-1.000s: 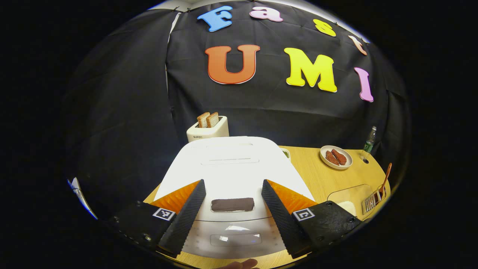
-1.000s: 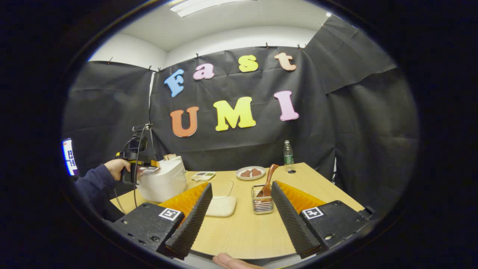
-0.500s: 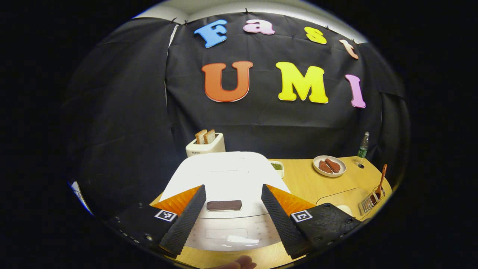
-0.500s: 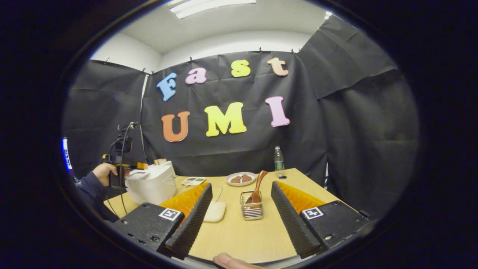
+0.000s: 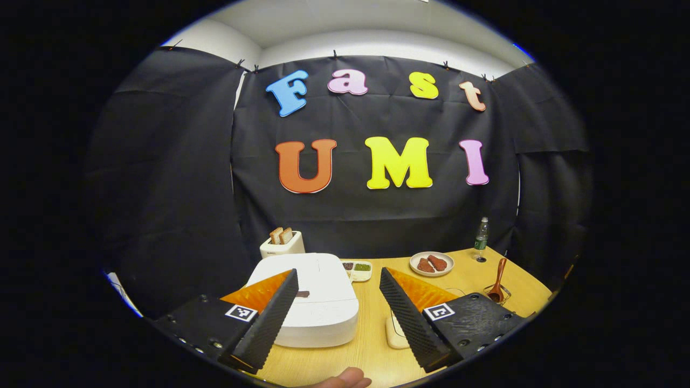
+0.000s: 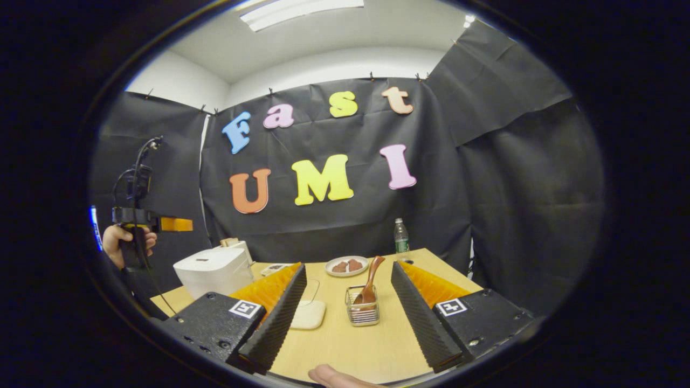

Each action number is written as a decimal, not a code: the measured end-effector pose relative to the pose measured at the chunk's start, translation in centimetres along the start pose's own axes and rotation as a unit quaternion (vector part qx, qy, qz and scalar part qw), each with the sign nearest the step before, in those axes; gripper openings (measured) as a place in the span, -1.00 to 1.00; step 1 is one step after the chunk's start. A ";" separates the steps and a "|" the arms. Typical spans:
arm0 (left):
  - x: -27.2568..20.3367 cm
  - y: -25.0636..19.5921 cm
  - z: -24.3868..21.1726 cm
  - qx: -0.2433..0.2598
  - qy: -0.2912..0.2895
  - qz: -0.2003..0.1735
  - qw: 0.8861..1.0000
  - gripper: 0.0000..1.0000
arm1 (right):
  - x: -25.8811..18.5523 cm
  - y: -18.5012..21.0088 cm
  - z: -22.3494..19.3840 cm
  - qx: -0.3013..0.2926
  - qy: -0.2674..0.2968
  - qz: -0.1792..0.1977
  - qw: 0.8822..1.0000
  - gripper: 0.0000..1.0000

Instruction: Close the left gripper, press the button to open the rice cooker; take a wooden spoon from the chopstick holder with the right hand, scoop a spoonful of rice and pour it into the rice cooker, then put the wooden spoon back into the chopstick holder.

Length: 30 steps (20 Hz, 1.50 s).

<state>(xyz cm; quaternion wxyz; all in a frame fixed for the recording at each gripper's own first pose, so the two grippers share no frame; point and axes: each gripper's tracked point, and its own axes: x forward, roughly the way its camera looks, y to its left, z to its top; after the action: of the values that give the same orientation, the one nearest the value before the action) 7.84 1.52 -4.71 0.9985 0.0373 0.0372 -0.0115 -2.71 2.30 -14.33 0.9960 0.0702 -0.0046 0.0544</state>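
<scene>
Both claws are held wide open and empty: the left claw (image 5: 338, 310) above the closed rice cooker (image 5: 315, 302), the right claw (image 6: 347, 310) before the spoon holder (image 6: 363, 312) on the table (image 6: 356, 345).

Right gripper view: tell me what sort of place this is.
Most likely a staged kitchen set in a recording booth, not a real home. A wooden table backed by black cloth holds a closed white rice cooker, a toaster with bread slices, and a wooden spoon standing in a wire chopstick holder.
</scene>
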 end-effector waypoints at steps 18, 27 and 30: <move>-16.0 0.1 1.7 -0.019 -0.096 0.017 0.995 0.93 | -3.0 -0.3 5.5 -0.029 0.008 -0.044 0.999 0.97; -16.3 -0.5 0.5 -0.029 -0.086 0.010 0.996 0.94 | -3.8 0.2 7.9 -0.044 -0.011 -0.047 0.998 1.00; -16.5 -0.6 0.7 -0.033 -0.092 0.006 0.995 0.94 | -3.8 0.2 8.1 -0.047 -0.009 -0.048 0.998 1.00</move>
<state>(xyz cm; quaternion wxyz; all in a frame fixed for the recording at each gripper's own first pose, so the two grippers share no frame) -8.54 1.21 -2.81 0.9985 0.0030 -0.0548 -0.0079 -6.55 0.89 -6.32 0.9996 0.0234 -0.0130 0.0061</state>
